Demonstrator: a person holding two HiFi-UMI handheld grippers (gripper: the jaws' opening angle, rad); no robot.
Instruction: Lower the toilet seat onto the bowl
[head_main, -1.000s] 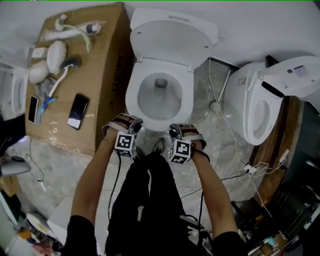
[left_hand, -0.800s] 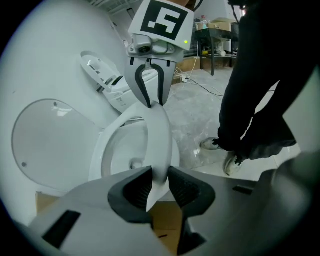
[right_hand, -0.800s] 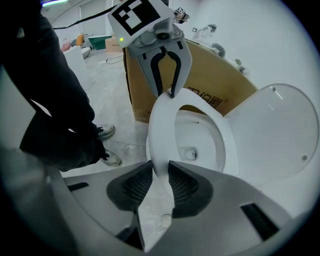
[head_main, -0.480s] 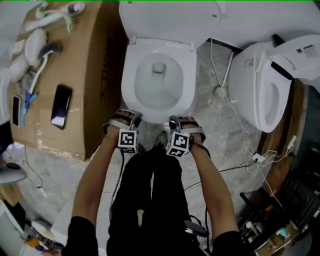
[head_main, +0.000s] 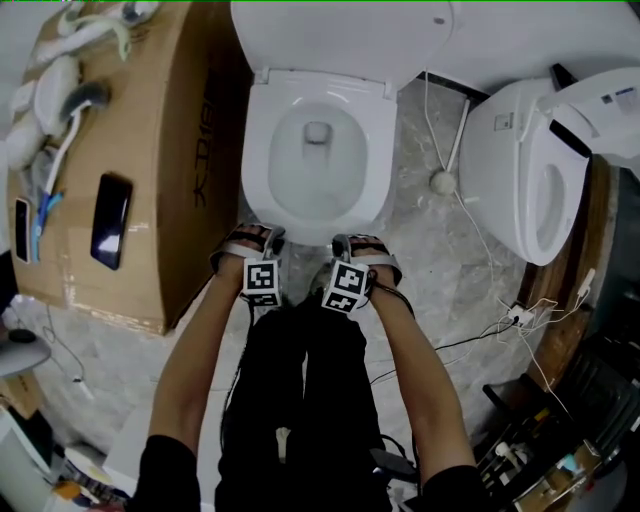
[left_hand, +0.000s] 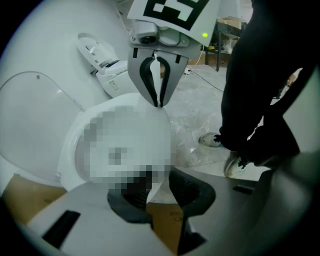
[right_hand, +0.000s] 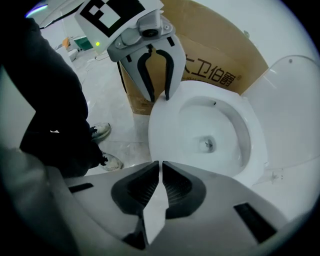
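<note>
The toilet seat (head_main: 256, 165) lies flat on the bowl (head_main: 318, 175). At its front edge the left tongs (right_hand: 159, 96) stand apart, just widened, gripping nothing. The right tongs (left_hand: 160, 104) have just closed together, empty.

Person seen from above: black short-sleeved top (head_main: 165, 470), black trousers (head_main: 300, 380) with ragged-looking hems, pale trainers (left_hand: 211, 140), and thin black cables (head_main: 236, 345) trailing back from both wrists beside the legs. The left gripper (right_hand: 159, 97) and right gripper (left_hand: 159, 104) each have a pale grey body, curved fingers (right_hand: 143, 75) lined in black, a small lens (right_hand: 149, 32), a green light (right_hand: 97, 44), banded straps (head_main: 246, 240) and a white cube (head_main: 262, 281) bearing black square markers. The left jaws have just been opening and the right closing, with nothing visibly between either pair.
</note>
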